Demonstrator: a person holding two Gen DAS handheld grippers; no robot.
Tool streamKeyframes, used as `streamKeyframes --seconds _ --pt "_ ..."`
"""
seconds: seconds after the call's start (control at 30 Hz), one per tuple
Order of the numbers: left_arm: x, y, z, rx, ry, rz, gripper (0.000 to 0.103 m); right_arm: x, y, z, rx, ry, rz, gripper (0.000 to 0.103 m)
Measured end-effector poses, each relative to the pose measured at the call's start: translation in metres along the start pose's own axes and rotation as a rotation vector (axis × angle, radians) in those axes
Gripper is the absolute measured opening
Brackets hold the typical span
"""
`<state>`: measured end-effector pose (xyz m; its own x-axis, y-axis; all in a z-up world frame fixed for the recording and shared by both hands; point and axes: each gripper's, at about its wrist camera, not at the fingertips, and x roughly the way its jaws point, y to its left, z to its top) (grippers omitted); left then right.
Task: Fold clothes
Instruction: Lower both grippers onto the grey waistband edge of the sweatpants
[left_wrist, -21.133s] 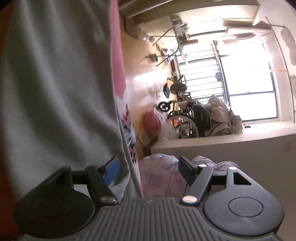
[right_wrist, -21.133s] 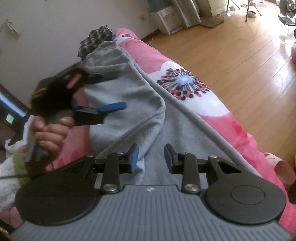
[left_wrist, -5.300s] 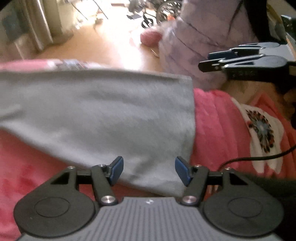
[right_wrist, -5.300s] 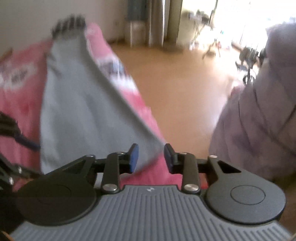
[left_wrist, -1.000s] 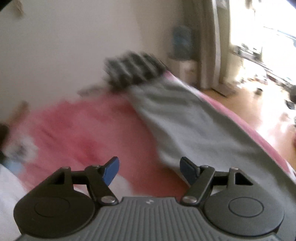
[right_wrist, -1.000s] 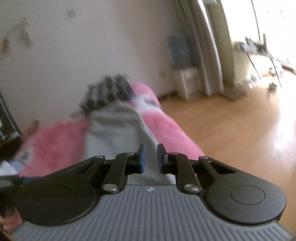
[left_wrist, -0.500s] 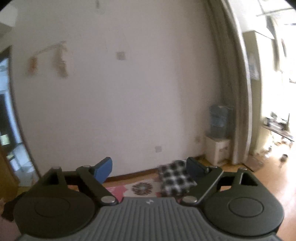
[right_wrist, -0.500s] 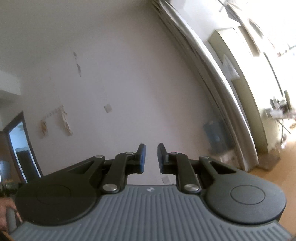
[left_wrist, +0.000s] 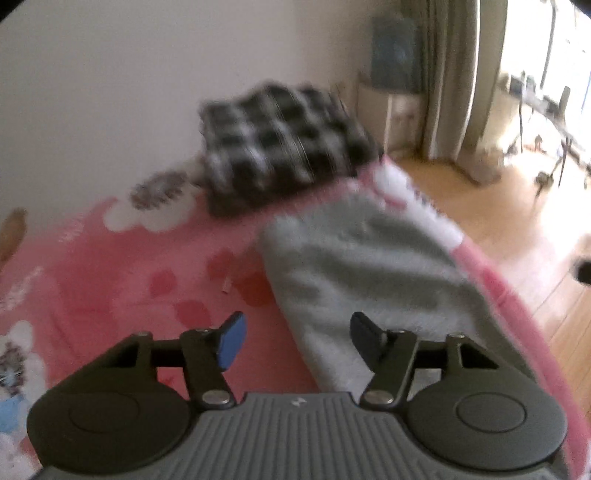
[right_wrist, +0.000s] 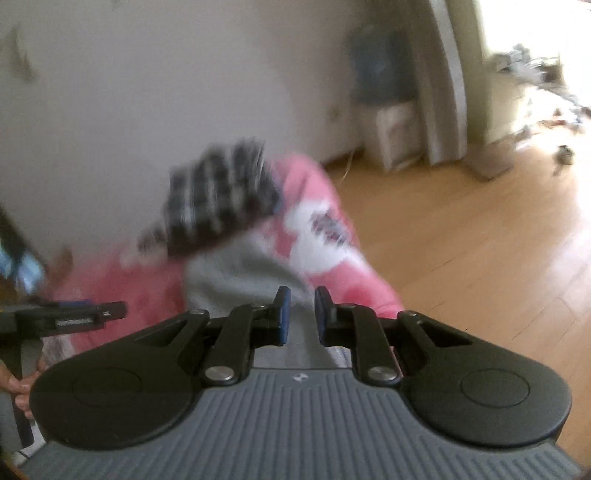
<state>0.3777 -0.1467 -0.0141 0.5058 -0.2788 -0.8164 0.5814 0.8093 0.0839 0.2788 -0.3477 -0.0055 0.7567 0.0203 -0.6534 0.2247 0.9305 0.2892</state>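
Left wrist view: showed the left gripper (left_wrist: 295, 338) spread wide and holding nothing, poised low over the near end of a grey garment (left_wrist: 369, 266). Lay flattened in a long strip on the pink blanket (left_wrist: 110, 280), close to the bed's floor-side edge, with a checked bundle (left_wrist: 280, 147) beyond its far end by the wall. Right wrist view: showed the right gripper (right_wrist: 300, 314) narrowed to a slim gap, grey cloth visible behind that gap, though could not tell whether any fabric was pinched. Looked soft, fleecy, limp and fairly light, so likely to sag and slide on the plush blanket; best taken by a hem or corner at the near end, pinching all layers together. Could fit either a strip awaiting another fold or a finished piece. Blurred by motion throughout: seams, sleeves and layer count unreadable, near hem cut off behind both grippers, person's hand (right_wrist: 14, 380) barely visible at the frame edge.
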Motion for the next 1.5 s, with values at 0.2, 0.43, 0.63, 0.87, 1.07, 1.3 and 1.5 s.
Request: streamKeyframes --seconds 0.2,0.43,0.63,0.87,1.07,1.3,1.5 --pt "0.074 -0.015 -0.01 0.026 0.087 0.03 0.057 0.148 0.027 0.0 -0.115 0.108 0.051 0.013" --pt "0.109 -0.012 -0.003 -0.002 0.122 0.051 0.065 0.251 0.035 0.015 -0.121 0.183 0.096 0.007" --pt "0.116 -0.001 0.016 -0.044 0.102 0.063 0.062 0.218 0.035 0.037 -0.054 0.166 0.193 0.011" --pt "0.125 0.012 0.039 -0.101 0.084 0.075 0.068 0.274 0.055 0.041 -0.057 0.212 0.191 0.009" --pt "0.131 0.021 0.045 -0.2 0.134 0.05 0.069 0.251 0.057 0.051 -0.03 0.209 0.165 0.011" --pt "0.136 0.012 0.05 -0.16 0.144 0.093 0.069 0.29 0.064 0.055 -0.103 0.188 0.125 0.011" --pt "0.149 0.007 0.057 -0.163 0.149 0.137 0.07 0.252 0.06 0.068 -0.094 0.13 0.123 0.019"
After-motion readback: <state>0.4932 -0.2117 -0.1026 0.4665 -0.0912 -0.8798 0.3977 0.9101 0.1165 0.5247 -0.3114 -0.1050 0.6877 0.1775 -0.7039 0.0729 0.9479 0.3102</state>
